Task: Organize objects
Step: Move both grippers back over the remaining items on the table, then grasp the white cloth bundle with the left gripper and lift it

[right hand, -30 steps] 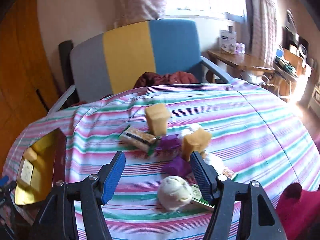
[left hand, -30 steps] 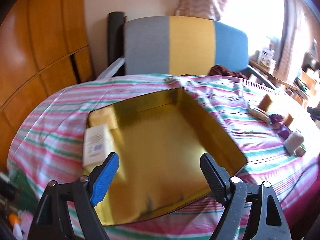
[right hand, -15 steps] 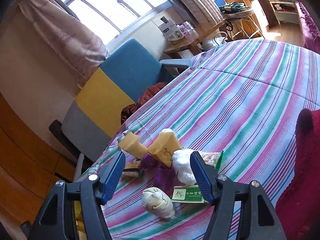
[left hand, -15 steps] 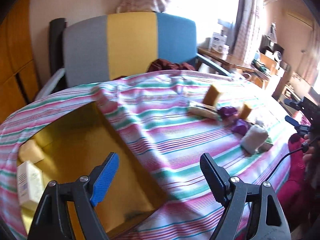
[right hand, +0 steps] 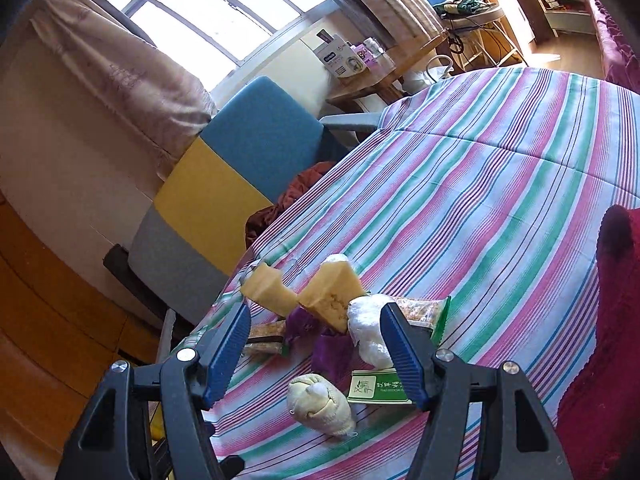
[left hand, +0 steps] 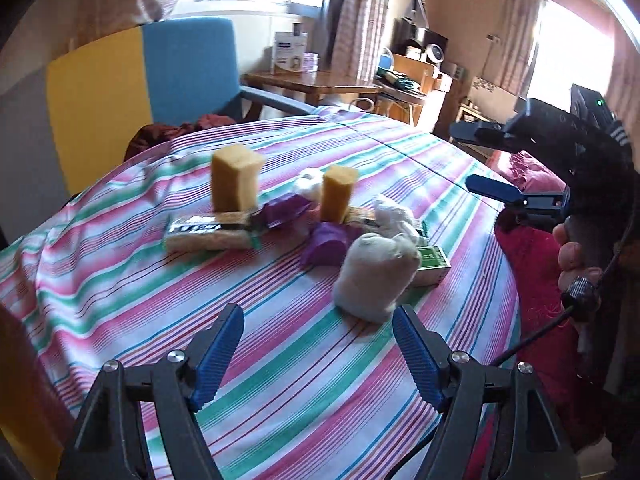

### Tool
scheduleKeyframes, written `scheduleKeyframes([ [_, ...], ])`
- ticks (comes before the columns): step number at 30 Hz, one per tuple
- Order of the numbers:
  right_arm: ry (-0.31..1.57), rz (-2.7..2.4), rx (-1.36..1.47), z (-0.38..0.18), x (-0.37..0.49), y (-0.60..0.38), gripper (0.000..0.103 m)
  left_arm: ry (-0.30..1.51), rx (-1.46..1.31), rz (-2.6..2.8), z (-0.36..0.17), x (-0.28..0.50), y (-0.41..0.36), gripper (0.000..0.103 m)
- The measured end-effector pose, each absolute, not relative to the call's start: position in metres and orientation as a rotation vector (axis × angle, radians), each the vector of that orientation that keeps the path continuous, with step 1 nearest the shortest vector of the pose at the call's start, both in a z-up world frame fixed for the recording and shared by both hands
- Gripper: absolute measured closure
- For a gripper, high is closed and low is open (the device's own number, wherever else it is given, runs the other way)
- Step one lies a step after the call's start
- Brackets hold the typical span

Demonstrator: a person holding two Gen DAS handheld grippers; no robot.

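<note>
A pile lies on the striped tablecloth (left hand: 280, 360): two yellow sponge blocks (left hand: 234, 178) (left hand: 338, 196), a snack bar packet (left hand: 208, 232), purple wrappers (left hand: 326, 244), a green box (left hand: 430, 260) and a cream cloth bundle (left hand: 376, 276). My left gripper (left hand: 318, 332) hovers just short of that bundle; its jaws are closing with nothing between them. My right gripper (right hand: 316, 332) stands open above the same pile, with the cream bundle (right hand: 320, 404) and the green box (right hand: 378, 386) below its fingers and a white bag (right hand: 370, 332) beyond. A hand (left hand: 572, 252) holds it at the right.
A chair (left hand: 120, 80) with a grey, yellow and blue back stands behind the table, a dark red cloth (left hand: 180, 132) on its seat. Red fabric (left hand: 532, 240) drapes the table's right side. A wooden side table (left hand: 312, 80) stands by the window. A gold box edge (left hand: 16, 400) shows at lower left.
My left gripper swung right, from above the gold box to the pile, and its jaws narrowed. The right gripper rolled and dipped toward the pile, then held still.
</note>
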State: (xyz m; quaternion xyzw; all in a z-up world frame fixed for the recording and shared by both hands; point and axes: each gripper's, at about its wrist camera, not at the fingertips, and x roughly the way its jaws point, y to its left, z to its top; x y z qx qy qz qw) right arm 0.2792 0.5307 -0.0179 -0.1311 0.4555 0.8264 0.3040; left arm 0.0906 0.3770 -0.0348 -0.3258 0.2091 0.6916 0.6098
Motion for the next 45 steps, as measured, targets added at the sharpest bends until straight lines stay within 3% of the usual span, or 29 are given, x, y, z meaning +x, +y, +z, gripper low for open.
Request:
scheduleKeyframes([
  [16,1.295,2.172,-0.342,-0.027,0.28,0.539,0.034,0.49,-0.808,1.498,-0.073,0.109,0.455,0.026],
  [17,1.292,2.172,-0.345,-0.027,0.279,0.539,0.034,0.491,-0.818,1.5,-0.076,0.109,0.456,0.031],
  [18,1.29,2.173,-0.348,-0.027,0.279,0.539,0.034,0.482,-0.834,1.492,-0.078,0.108,0.456,0.045],
  [34,1.145,2.232,-0.561,-0.023,0.246,0.528,0.034,0.216,-1.01,1.628,-0.081,0.05,0.313,0.047],
  [39,1.074,2.239,-0.693,-0.027,0.227,0.521,0.036,0.136,-0.997,1.645,-0.095,0.049,0.306,0.048],
  [45,1.04,2.256,-0.818,-0.034,0.209,0.513,0.039,0.182,-0.943,1.655,-0.102,0.062,0.314,0.05],
])
